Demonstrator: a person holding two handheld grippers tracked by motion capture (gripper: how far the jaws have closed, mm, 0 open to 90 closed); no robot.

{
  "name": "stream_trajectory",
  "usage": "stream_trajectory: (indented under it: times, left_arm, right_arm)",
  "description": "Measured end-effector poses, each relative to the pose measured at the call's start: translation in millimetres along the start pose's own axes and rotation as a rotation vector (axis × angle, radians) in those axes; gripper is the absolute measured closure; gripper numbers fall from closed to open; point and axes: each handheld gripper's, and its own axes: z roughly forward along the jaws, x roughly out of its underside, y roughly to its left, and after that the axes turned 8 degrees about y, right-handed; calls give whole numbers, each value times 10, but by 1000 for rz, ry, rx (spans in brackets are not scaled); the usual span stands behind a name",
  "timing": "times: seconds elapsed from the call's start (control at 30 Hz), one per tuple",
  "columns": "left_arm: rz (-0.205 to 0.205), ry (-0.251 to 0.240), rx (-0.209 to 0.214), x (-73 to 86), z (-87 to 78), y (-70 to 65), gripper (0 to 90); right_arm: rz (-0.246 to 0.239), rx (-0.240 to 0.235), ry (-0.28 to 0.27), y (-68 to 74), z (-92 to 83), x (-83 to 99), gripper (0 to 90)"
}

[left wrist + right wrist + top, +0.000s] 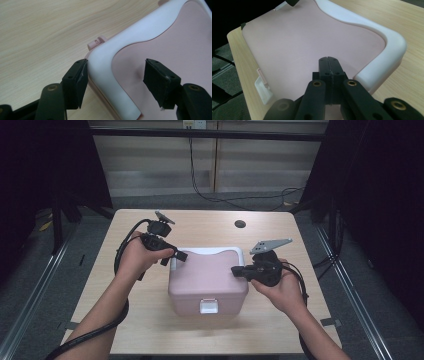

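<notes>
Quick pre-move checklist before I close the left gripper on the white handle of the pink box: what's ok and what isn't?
1. White handle between the jaws of the left gripper: ok, its corner sits in the gap.
2. Left pads gripping: not ok; one pad is at the handle, the other stands clear over the lid.
3. Right gripper shut, tips over the lid of the pink box: ok; whether it presses down, cannot tell.
4. White front latch fastened: cannot tell.
5. Box flat on the table, away from the edges: ok.
</notes>
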Motion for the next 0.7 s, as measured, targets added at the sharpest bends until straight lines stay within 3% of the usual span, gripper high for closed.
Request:
stream_trajectory:
  times: [0.17,0.3,0.5,0.7]
  left_arm:
    - [6,-15,7,-7,-84,-26,386]
    - [59,-10,-59,-6,-89,-57,448]
    - [80,17,-162,-34,-70,-118,618]
    - [71,29,-189,-69,-91,-148,641]
  right_arm:
    - [-5,9,11,16,5,-17,900]
    - [-4,15,13,24,6,-21,900]
    - [-3,12,8,19,8,-16,900]
    - [-1,13,2,20,9,-8,900]
